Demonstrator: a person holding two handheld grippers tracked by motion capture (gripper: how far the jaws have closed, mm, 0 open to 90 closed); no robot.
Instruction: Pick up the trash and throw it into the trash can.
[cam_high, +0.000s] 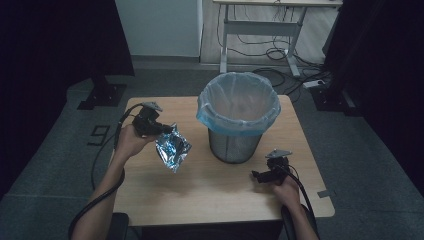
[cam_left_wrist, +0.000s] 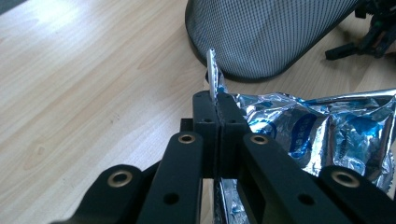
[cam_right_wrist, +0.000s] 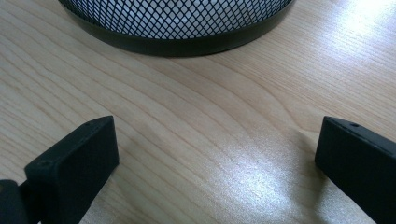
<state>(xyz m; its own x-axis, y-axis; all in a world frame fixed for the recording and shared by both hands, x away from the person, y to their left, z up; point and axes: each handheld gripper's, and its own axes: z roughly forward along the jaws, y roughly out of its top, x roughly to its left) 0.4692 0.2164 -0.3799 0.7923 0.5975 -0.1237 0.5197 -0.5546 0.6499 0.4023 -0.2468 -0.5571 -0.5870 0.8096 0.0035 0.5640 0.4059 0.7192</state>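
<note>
Jaws clamp foil bag (cam_left_wrist: 327, 135) edge; right gripper (cam_right_wrist: 217, 154) spread wide.

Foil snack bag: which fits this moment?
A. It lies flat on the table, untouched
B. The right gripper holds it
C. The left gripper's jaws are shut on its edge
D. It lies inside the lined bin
C: in the left gripper view the left gripper has its jaws closed on the crimped edge of the foil snack bag; the right gripper is open, holding nothing.
</note>
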